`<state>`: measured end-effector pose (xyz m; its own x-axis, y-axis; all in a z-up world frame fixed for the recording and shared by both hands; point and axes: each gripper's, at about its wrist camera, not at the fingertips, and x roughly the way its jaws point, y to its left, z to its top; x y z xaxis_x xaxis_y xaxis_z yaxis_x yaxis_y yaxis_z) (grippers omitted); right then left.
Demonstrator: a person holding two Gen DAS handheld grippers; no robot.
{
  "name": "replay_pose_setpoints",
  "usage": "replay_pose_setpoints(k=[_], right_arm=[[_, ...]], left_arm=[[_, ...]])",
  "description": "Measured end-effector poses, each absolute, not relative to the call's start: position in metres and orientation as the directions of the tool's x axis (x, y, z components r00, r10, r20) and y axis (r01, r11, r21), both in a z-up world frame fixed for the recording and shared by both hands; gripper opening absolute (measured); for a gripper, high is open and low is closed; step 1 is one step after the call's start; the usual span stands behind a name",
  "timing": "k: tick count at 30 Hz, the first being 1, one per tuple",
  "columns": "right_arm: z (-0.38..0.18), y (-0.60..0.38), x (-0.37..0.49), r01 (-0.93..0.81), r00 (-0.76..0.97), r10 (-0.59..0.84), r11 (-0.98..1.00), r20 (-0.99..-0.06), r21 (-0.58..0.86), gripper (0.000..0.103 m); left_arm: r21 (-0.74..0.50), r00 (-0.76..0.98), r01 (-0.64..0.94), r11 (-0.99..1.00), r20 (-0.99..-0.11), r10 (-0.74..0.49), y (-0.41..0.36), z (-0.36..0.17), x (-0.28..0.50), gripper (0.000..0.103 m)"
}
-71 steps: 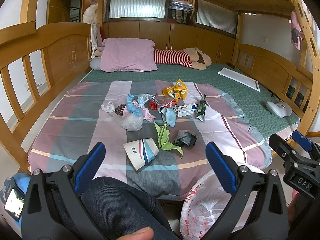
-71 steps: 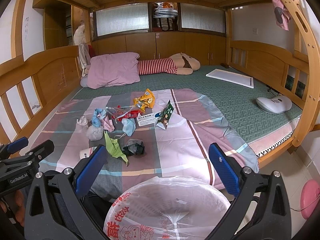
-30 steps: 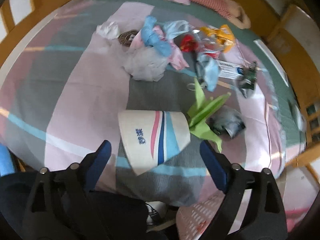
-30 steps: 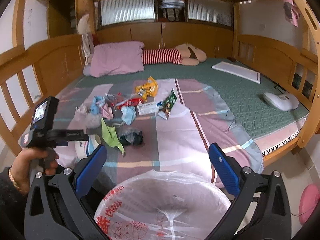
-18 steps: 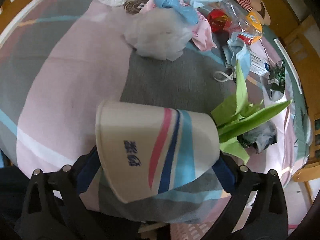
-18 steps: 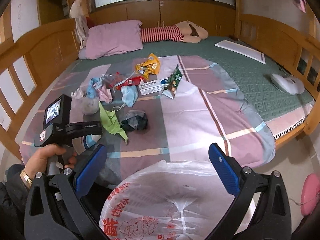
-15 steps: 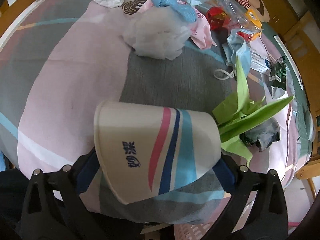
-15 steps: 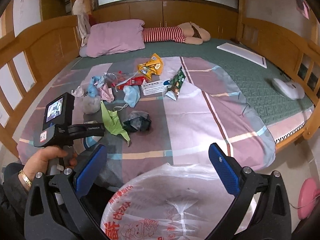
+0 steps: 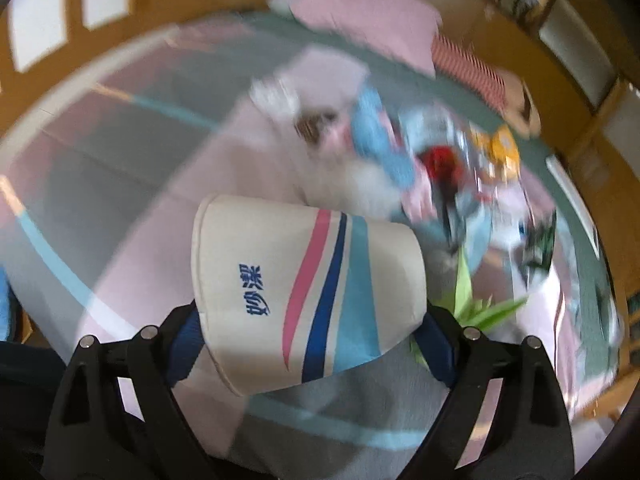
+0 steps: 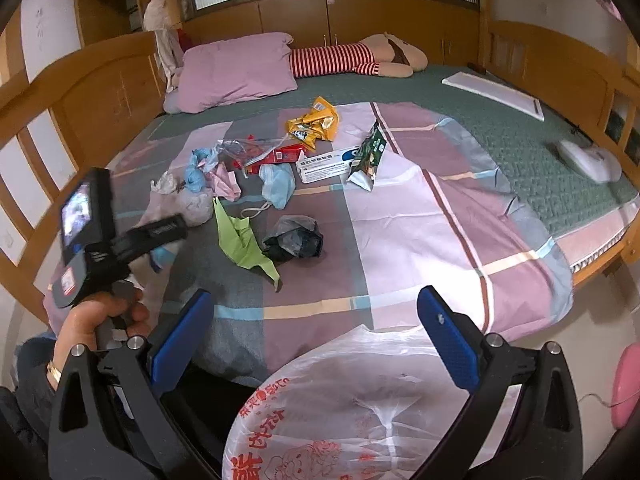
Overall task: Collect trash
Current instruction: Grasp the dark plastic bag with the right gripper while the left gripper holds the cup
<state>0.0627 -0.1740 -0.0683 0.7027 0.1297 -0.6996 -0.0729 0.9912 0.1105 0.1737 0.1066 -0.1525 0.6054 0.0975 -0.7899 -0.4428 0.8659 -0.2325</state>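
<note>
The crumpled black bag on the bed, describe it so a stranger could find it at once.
Start at the striped quilt covering the near end of the bed. Near its middle, right of the folded green paper, lies the black bag: the only dark, shiny lump among the colourful wrappers.

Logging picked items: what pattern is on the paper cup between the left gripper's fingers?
White paper cup with pink, navy and light-blue stripes; left wrist view.

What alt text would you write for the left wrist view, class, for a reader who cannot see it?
A white paper cup with pink, navy and light-blue stripes lies on its side between the closing blue-padded left gripper fingers. Behind it, blurred, a striped bedsheet holds scattered litter.
</note>
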Motion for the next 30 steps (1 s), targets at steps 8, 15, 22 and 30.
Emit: replay_pose_setpoints(k=[8,15,22,30], right_arm=[[-0.075,-0.165,0.076,-0.086,0.692,0.141,0.99,-0.708,0.113,0.1],[-0.087,-0.162,0.079,-0.086,0.66,0.156,0.988,-0.735,0.131,0.1],[-0.091,-0.168,0.083,-0.061,0.649,0.155,0.987,-0.745,0.152,0.1],[-0.091,-0.165,0.086,-0.057,0.664,0.108,0.994,-0.74,0.094,0.1]], left_arm=[[-0.207,0.654,-0.505,0.838,-0.725,0.215,0.11,-0.134,0.166,0.09],[-0.177,0.652,-0.497,0.85,-0.723,0.231,0.106,-0.132,0.165,0.09],[-0.171,0.644,-0.497,0.851,-0.729,0.23,0.106,-0.135,0.166,0.09],[-0.172,0.644,-0.501,0.849,-0.729,0.233,0.106,-0.136,0.165,0.09]])
